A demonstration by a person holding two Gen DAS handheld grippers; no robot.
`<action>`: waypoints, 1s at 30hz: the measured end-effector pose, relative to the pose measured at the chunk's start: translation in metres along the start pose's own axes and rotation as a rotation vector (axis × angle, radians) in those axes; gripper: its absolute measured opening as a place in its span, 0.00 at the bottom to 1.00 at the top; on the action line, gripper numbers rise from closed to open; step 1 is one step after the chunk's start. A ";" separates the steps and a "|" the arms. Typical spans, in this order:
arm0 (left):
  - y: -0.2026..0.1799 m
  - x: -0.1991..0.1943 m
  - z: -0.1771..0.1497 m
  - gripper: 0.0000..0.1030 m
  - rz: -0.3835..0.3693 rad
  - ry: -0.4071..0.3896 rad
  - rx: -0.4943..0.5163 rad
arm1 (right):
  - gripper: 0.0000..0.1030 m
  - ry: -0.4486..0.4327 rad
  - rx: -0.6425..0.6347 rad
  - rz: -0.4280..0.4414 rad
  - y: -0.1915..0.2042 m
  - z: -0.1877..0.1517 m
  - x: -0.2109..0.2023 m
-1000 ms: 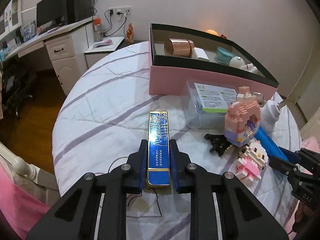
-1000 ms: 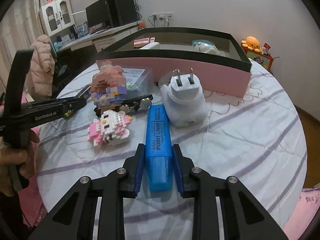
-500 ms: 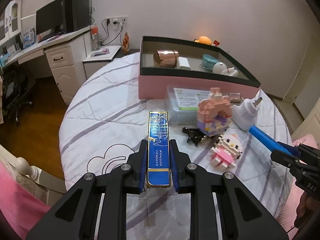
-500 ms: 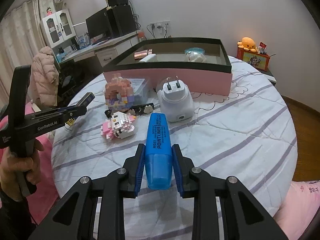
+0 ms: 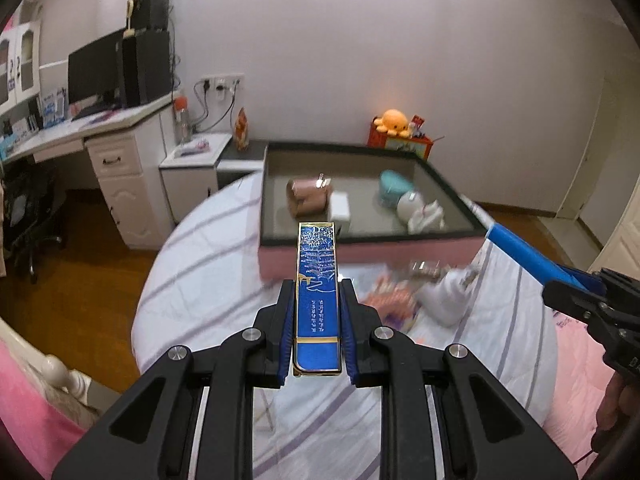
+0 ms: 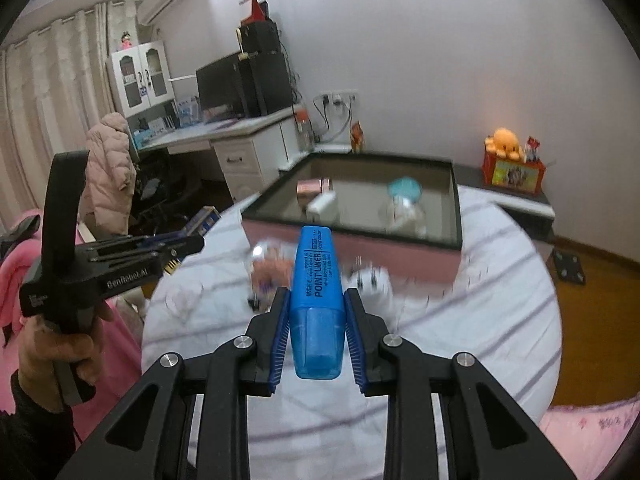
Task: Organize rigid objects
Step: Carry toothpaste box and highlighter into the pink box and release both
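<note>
A flat blue case [image 5: 317, 296] is clamped between the fingers of the left gripper [image 5: 317, 334], held up in the air above the table [image 5: 200, 280], its far end pointing at the pink box [image 5: 360, 254]. Over on the other side, a blue highlighter [image 6: 317, 292] is gripped tight by the right gripper [image 6: 318, 330], cap end nearest the camera, also lifted clear of the cloth. The box is seen further back on the table, with a copper tin [image 5: 308, 196], a white block [image 5: 339, 206] and a teal thing [image 5: 394, 188] already lying inside. A charger [image 5: 448, 300] and some toys are left on the table in front of the box, but they're too blurred to describe.
</note>
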State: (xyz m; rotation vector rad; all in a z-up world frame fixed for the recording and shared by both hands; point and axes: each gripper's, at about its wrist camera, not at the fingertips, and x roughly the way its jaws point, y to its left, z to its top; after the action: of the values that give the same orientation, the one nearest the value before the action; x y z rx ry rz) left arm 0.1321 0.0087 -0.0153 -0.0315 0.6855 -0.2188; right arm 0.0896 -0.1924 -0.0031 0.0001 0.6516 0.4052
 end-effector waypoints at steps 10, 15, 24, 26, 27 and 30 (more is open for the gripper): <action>-0.027 0.038 0.082 0.20 -0.077 -0.025 0.018 | 0.27 -0.037 0.022 -0.065 -0.037 0.074 0.029; -0.037 0.092 0.114 0.20 -0.095 0.034 0.007 | 0.27 -0.005 0.069 -0.098 -0.065 0.105 0.067; -0.059 0.183 0.127 0.20 -0.101 0.177 0.005 | 0.27 0.112 0.170 -0.158 -0.116 0.123 0.151; -0.062 0.202 0.125 0.20 -0.101 0.211 -0.003 | 0.27 0.140 0.179 -0.175 -0.123 0.123 0.166; -0.063 0.208 0.124 0.20 -0.096 0.223 0.000 | 0.27 0.148 0.181 -0.181 -0.125 0.123 0.171; -0.064 0.216 0.122 0.20 -0.085 0.241 0.002 | 0.27 0.173 0.191 -0.190 -0.130 0.123 0.182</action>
State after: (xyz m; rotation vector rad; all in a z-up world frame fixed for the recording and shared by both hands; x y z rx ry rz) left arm 0.3596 -0.1044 -0.0491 -0.0324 0.9255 -0.3078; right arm 0.3410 -0.2300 -0.0290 0.0848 0.8519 0.1599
